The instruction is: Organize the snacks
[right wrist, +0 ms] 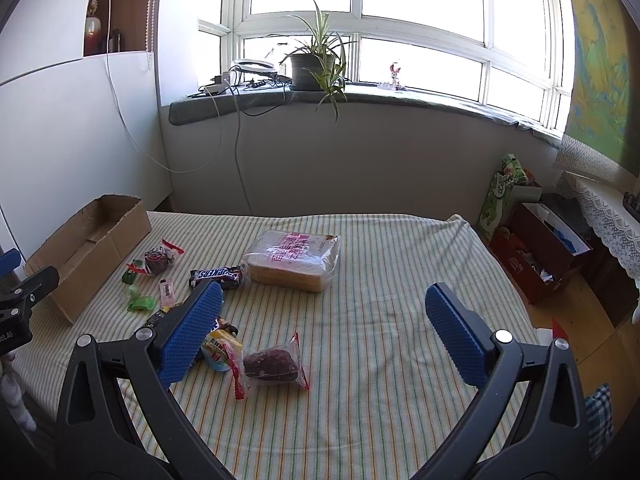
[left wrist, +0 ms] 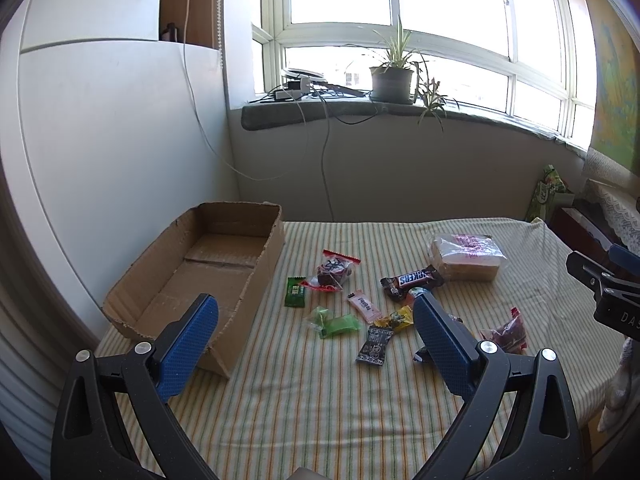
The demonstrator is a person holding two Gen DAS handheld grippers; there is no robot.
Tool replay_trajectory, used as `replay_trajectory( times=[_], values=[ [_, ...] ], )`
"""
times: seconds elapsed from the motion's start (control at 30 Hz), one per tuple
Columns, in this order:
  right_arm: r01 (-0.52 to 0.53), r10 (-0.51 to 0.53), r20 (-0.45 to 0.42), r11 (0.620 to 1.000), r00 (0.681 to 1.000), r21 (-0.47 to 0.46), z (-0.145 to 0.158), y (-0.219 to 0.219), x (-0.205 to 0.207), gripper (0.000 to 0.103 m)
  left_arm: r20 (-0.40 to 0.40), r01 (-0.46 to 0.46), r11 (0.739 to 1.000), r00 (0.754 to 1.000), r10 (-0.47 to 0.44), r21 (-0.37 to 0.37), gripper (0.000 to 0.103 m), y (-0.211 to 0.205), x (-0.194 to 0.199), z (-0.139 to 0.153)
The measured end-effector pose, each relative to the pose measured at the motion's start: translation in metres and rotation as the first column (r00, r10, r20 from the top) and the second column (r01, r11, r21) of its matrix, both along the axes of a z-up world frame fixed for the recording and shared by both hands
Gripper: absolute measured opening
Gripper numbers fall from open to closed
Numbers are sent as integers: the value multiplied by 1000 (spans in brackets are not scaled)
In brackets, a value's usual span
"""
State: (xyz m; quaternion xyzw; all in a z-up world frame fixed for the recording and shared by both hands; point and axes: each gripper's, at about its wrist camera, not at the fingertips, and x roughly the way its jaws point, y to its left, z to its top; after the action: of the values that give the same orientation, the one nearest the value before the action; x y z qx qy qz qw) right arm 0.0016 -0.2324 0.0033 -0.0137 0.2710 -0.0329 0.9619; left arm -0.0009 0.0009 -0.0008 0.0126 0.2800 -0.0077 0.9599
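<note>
Left claw spread wide, empty, above the striped table. Right claw likewise spread, holding nothing. Cardboard box sits empty at centre left. Snickers bar, bagged bread and small wrapped candies lie scattered mid-frame, right of the box.

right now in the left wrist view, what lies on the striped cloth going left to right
open brown cardboard box → small dark green packet → bright green wrapped candy → pink sachet → brown Snickers bar → clear-bagged sliced bread loaf → clear packet of dark red fruit
</note>
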Motion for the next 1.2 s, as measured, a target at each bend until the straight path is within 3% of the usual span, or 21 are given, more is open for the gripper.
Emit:
replay_trajectory(
  times=[1.2],
  values=[
    [-2, 2, -4, 1000, 1000, -3, -1, 1, 1, 103, -1, 4, 1000, 1000, -4, -5, 98, -2, 2, -1]
  ],
)
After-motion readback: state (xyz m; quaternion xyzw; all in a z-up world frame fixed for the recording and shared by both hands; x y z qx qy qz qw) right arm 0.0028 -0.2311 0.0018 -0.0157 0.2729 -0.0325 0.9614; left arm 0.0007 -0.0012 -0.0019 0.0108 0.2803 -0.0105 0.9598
